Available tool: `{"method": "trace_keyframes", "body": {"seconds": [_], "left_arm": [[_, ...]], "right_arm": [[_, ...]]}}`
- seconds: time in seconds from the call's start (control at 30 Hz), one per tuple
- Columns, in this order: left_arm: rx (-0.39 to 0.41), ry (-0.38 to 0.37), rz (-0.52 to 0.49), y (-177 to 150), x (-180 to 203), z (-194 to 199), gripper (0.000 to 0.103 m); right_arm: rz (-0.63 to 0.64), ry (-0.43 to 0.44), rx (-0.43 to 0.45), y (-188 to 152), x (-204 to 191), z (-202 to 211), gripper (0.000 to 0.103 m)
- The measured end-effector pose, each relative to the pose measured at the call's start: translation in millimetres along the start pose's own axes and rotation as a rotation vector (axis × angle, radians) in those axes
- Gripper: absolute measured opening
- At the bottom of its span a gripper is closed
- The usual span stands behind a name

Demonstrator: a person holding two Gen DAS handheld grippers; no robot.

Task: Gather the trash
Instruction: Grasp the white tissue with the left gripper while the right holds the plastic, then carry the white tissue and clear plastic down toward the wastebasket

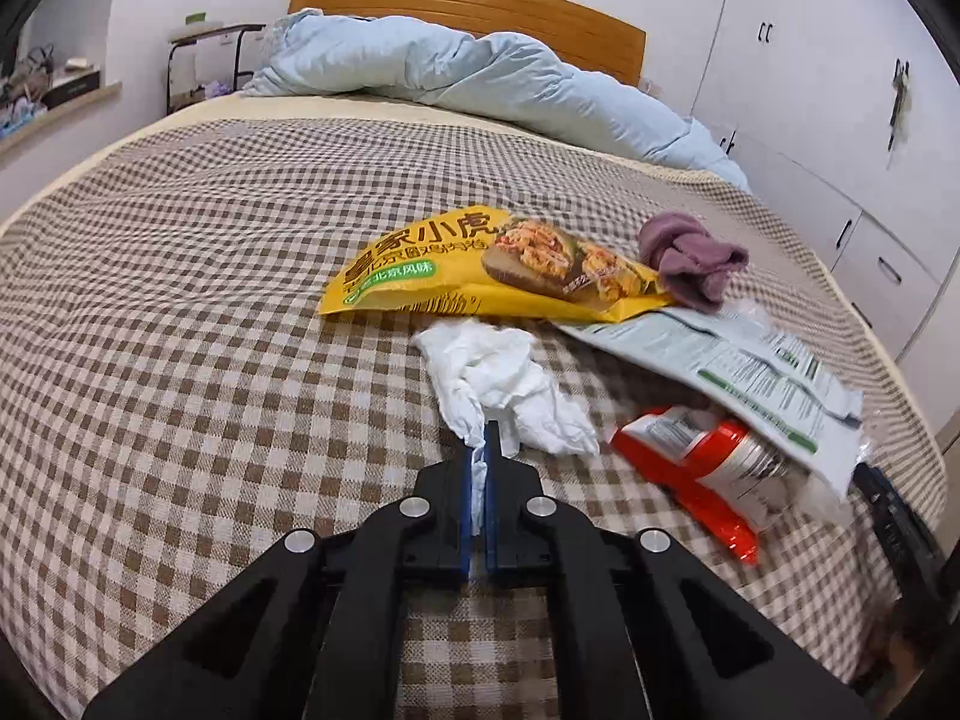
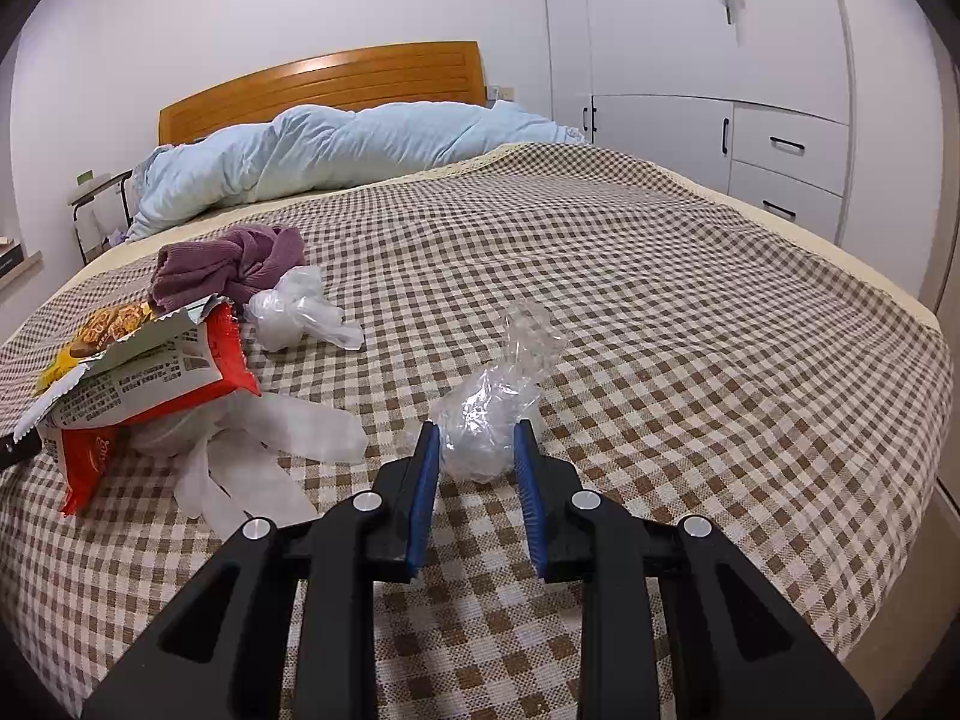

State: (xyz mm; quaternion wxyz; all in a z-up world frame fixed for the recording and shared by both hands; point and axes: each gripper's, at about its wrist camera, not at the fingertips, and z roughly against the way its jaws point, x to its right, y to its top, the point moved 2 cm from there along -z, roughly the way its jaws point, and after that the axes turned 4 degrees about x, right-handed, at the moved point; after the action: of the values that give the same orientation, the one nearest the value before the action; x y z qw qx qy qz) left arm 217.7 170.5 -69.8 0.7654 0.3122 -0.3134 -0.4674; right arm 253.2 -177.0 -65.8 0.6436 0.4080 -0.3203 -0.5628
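Observation:
In the left wrist view my left gripper (image 1: 483, 438) is shut on a corner of a crumpled white tissue (image 1: 504, 384) that lies on the checked bedspread (image 1: 180, 312). Beyond it lie a yellow snack bag (image 1: 480, 267), a white and green wrapper (image 1: 726, 372) and a red wrapper (image 1: 702, 468). In the right wrist view my right gripper (image 2: 477, 438) has its jaws around a crumpled clear plastic wrap (image 2: 492, 408), both pads touching it. To its left are the red wrapper (image 2: 150, 396), a white plastic bag (image 2: 294, 312) and a flat clear plastic piece (image 2: 258, 456).
A purple cloth (image 1: 690, 258) lies behind the wrappers; it also shows in the right wrist view (image 2: 228, 267). A light blue duvet (image 1: 468, 78) is bunched along the wooden headboard (image 1: 480, 6). White wardrobes (image 2: 720, 60) stand to the right. A dark object (image 1: 894, 510) sits at the bed's right edge.

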Motion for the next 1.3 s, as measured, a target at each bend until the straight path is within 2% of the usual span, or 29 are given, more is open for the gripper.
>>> {"method": "trace_keyframes", "body": {"seconds": [0.17, 0.43, 0.73, 0.87, 1.07, 1.3], "left_arm": [[0.022, 0.003, -0.02, 0.0, 5.7, 6.8, 0.0], [0.045, -0.049, 0.03, 4.8, 3.6, 18.2, 0.0], [0.091, -0.047, 0.027, 9.4, 1.3, 42.6, 0.0], [0.127, -0.049, 0.019, 8.8, -3.0, 58.0, 0.0], [0.128, -0.07, -0.002, 3.3, -7.1, 73.2, 0.0], [0.166, -0.12, 0.03, 1.9, -10.2, 103.3, 0.0]], "right_arm": [[0.007, 0.006, -0.003, -0.2, -1.3, -0.8, 0.025], [0.002, 0.01, -0.001, 0.0, 0.2, -1.8, 0.025], [-0.01, 0.033, 0.023, -0.2, 2.8, 1.8, 0.025], [-0.006, 0.051, 0.048, 2.4, 1.6, 8.1, 0.025], [0.005, 0.093, 0.079, 7.3, -6.3, 23.2, 0.025], [0.034, 0.125, 0.118, 7.9, -11.2, 49.1, 0.025]]}}
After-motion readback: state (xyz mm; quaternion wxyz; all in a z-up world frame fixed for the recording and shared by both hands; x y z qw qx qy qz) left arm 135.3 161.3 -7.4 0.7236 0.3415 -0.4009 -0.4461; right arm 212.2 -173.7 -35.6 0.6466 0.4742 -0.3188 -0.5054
